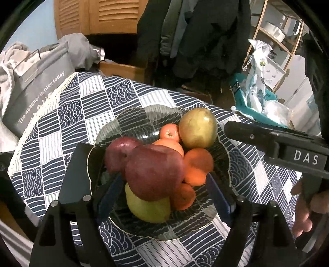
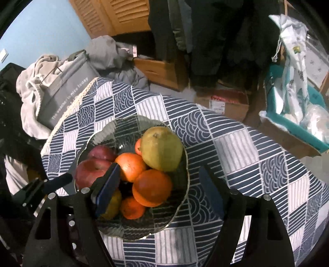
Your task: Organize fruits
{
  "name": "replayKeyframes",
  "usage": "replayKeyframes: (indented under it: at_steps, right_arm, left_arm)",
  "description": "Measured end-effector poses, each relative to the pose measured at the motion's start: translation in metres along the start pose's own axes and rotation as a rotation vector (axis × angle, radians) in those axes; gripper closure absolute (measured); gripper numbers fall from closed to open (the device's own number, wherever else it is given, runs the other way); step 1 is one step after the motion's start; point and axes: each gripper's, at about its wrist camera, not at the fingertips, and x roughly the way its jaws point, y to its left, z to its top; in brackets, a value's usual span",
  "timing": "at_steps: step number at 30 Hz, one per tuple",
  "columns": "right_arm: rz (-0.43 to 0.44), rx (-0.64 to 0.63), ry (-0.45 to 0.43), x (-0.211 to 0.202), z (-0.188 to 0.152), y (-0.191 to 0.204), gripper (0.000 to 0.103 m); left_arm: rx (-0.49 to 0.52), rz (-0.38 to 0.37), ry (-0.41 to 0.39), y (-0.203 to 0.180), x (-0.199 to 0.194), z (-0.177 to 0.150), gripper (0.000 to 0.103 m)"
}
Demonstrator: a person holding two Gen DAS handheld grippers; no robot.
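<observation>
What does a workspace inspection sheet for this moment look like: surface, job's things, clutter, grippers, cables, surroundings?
Surface: table under a blue and white patterned tablecloth.
Job's things: glass bowl holding two red apples, two green pears and several oranges, heaped together.
Clutter: nothing seen on the cloth beside the bowl.
Grippers: left gripper open above the fruit, holding nothing; right gripper open above the bowl, holding nothing.
Cables: nothing seen.
Surroundings: grey bag with printed lettering, hanging coats, wooden louvred doors, teal bin, cardboard box.
</observation>
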Motion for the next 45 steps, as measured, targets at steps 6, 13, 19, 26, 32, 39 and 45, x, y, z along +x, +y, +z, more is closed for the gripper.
replayKeyframes:
  at_steps: [6,13,19,26,32,39,45]
  right_arm:
    - [-0.072,-0.032,-0.066,-0.032,-0.003,0.005,0.024]
    - [-0.144,-0.044,-0.153,-0.073,-0.005,0.008,0.023]
    - [-0.2,-0.023,-0.228,-0.109,-0.009,0.005,0.021]
    - [-0.253,0.012,-0.323,-0.16,-0.024,-0.002,0.017]
    - [-0.289,0.037,-0.385,-0.194,-0.041,-0.009,0.016]
    - [-0.333,0.061,-0.45,-0.228,-0.062,-0.019,0.016]
    - [-0.374,0.072,-0.461,-0.251,-0.085,-0.034,0.016]
  left_arm:
    - [0.025,-0.004,-0.056,-0.011,-0.025,0.006,0.019]
    - [0.106,0.016,-0.138,-0.031,-0.057,0.012,0.018]
    - [0.183,0.032,-0.218,-0.049,-0.086,0.013,0.016]
    - [0.207,-0.003,-0.243,-0.062,-0.108,0.015,0.016]
    - [0.209,-0.043,-0.26,-0.074,-0.128,0.018,0.01]
    - [0.227,-0.034,-0.324,-0.09,-0.159,0.021,0.001]
    - [0.253,-0.018,-0.384,-0.103,-0.179,0.021,0.001]
